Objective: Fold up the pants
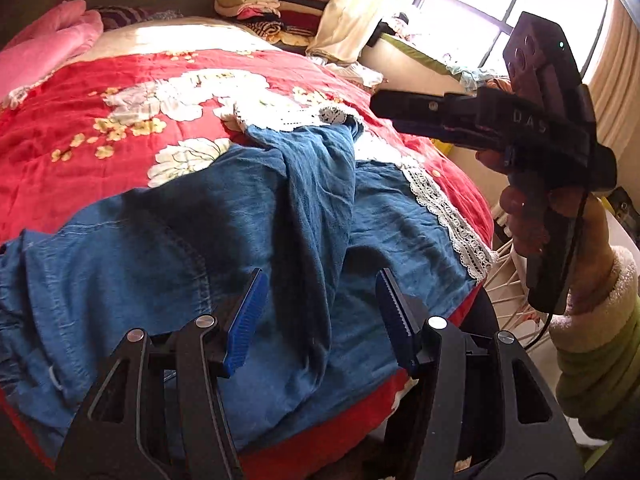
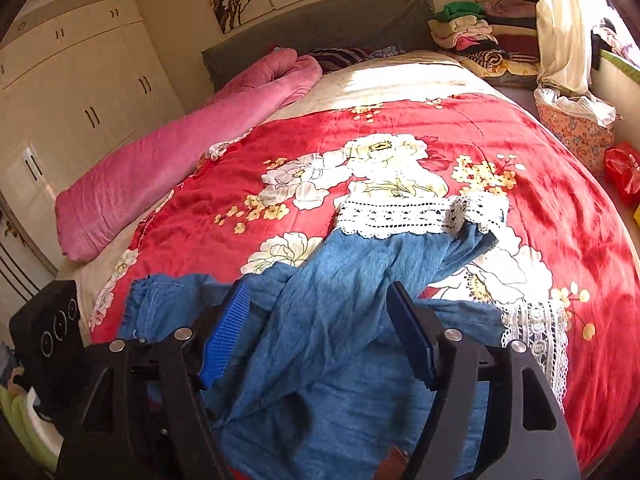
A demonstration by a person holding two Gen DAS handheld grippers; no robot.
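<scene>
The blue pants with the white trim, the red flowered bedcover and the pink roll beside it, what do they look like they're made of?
Blue lace-cuffed pants: probably thin washed denim or chambray, matte, faded in streaks, draping softly; the cuffs are white openwork lace. Red flowered bedcover: likely plush fleece or velvety polyester, with a shifting sheen in sunlight. Pink rolled blanket: seemingly soft fleece or velour, with a brushed nap.

We see blue denim pants [image 2: 340, 300] with white lace cuffs, rumpled on the bed [image 2: 560, 208], one leg draped crosswise over the other, lying below and ahead of the right hand-held gripper [image 2: 316, 334].
</scene>
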